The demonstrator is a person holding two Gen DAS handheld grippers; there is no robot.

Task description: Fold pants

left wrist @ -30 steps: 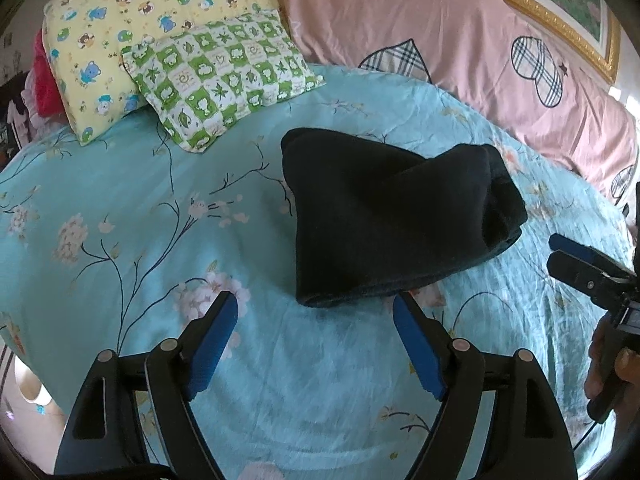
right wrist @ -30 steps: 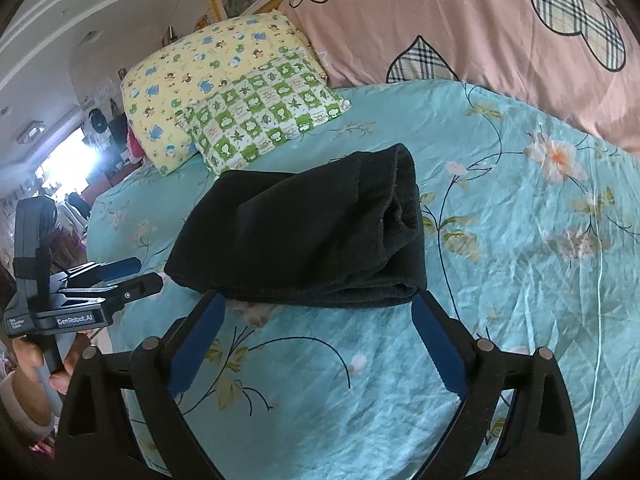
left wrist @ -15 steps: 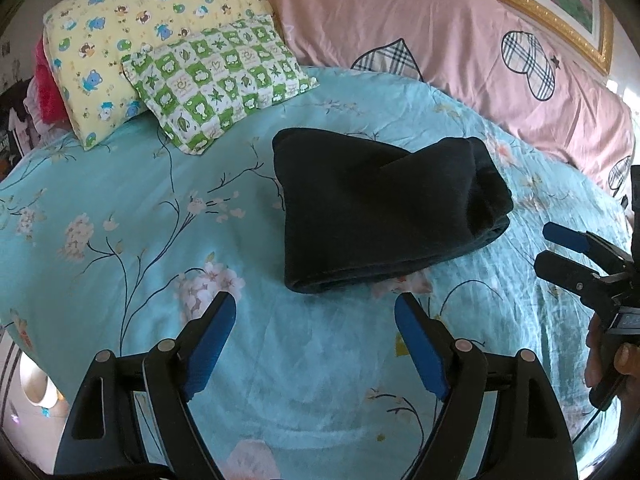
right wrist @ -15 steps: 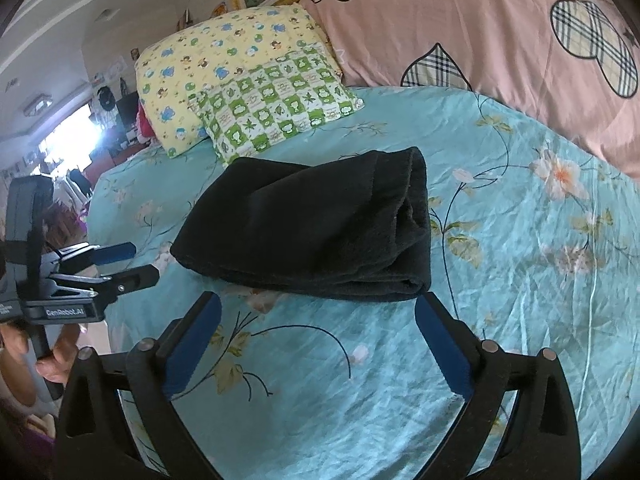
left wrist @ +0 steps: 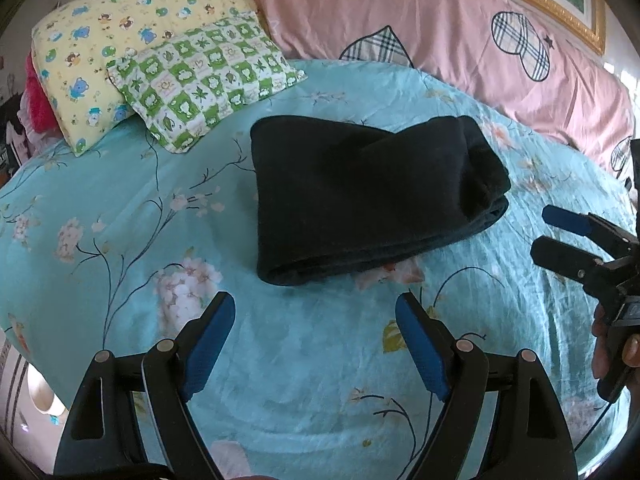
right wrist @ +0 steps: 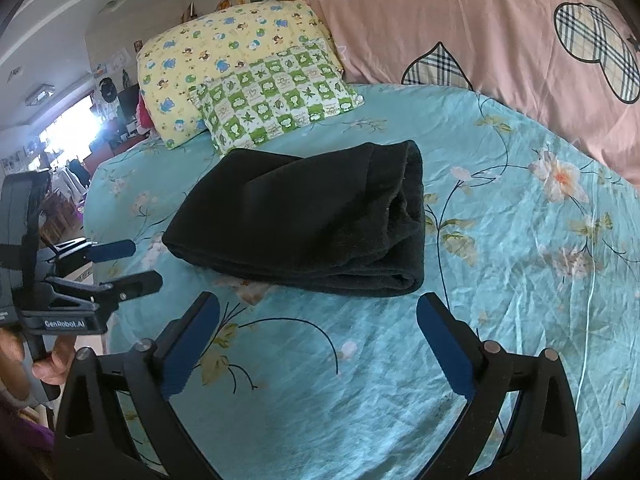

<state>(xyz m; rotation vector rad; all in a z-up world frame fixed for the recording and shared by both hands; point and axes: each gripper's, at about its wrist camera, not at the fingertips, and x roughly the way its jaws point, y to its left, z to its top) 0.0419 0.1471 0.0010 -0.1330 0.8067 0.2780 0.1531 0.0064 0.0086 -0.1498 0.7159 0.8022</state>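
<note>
The black pants [left wrist: 368,196] lie folded in a thick rectangle on the teal flowered bedsheet [left wrist: 120,208]; they also show in the right wrist view [right wrist: 304,224]. My left gripper [left wrist: 316,312] is open and empty, held just short of the near edge of the pants. My right gripper [right wrist: 320,312] is open and empty, also just short of the near edge. Each gripper shows in the other's view: the right one [left wrist: 548,228] at the right edge, the left one [right wrist: 144,264] at the left edge, both apart from the pants.
A green checked pillow [left wrist: 200,80] and a yellow cartoon pillow [left wrist: 104,40] lie behind the pants to the left. A long pink cushion [left wrist: 460,40] runs along the back. The bed's edge drops off at the left [right wrist: 96,184], with room clutter beyond.
Both grippers have drawn back a little from the pants and stayed open. The pants have not moved.
</note>
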